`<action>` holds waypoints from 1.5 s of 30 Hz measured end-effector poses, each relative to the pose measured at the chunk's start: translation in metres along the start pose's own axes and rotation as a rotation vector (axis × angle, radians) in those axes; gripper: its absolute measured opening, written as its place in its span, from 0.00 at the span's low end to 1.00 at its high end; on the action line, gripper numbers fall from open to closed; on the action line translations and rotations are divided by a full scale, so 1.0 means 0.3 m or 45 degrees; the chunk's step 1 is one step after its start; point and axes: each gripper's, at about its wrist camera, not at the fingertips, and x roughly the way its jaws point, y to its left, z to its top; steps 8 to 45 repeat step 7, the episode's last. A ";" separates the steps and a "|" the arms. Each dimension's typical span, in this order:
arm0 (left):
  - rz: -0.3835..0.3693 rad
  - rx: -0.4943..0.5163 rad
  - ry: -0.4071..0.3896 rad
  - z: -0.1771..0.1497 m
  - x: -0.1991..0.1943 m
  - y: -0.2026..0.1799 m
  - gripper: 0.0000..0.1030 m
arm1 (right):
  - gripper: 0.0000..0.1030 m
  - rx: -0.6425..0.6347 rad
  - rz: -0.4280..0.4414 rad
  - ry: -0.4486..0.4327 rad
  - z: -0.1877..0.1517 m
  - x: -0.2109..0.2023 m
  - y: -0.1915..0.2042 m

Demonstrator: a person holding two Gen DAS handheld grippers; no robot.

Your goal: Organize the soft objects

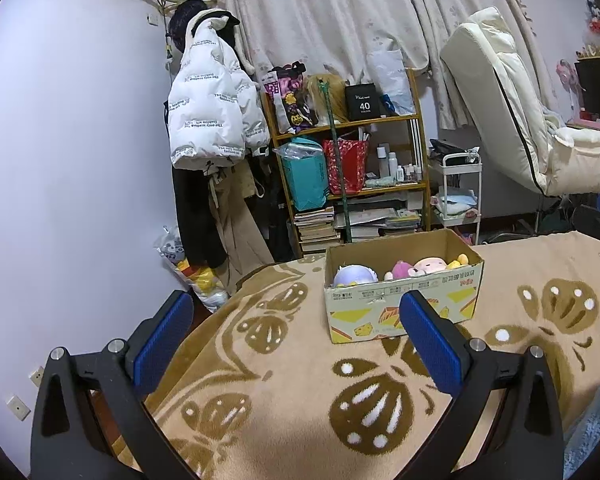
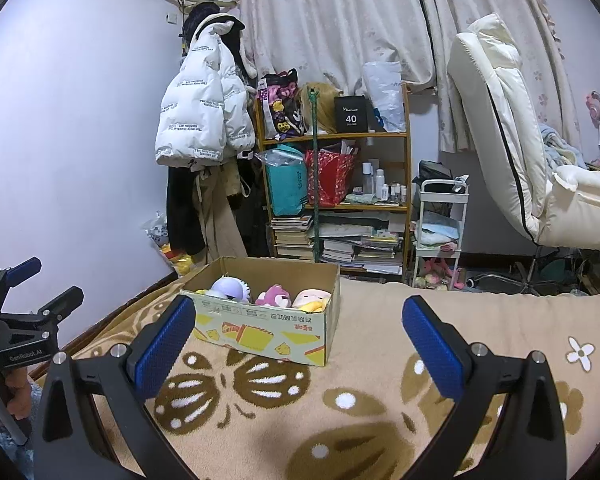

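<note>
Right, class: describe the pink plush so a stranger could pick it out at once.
Find the cardboard box standing on the beige patterned blanket. Among the toys inside, the pink plush sits in the middle, between a pale lilac plush and a peach-coloured one. It alone is bright magenta pink.

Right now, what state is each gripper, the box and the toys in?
left gripper: open, empty, above the blanket.
right gripper: open, empty.
cardboard box: open-topped, upright on the blanket.
lavender plush: inside the box.
pink plush: inside the box.
peach plush: inside the box.
</note>
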 end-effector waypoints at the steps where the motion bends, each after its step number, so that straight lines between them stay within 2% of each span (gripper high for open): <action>1: -0.001 -0.002 0.001 0.000 0.000 0.000 0.99 | 1.00 -0.002 -0.001 0.001 -0.001 -0.001 0.000; 45: -0.002 -0.003 0.002 0.001 0.002 0.003 0.99 | 1.00 0.003 -0.004 0.000 0.001 -0.001 0.001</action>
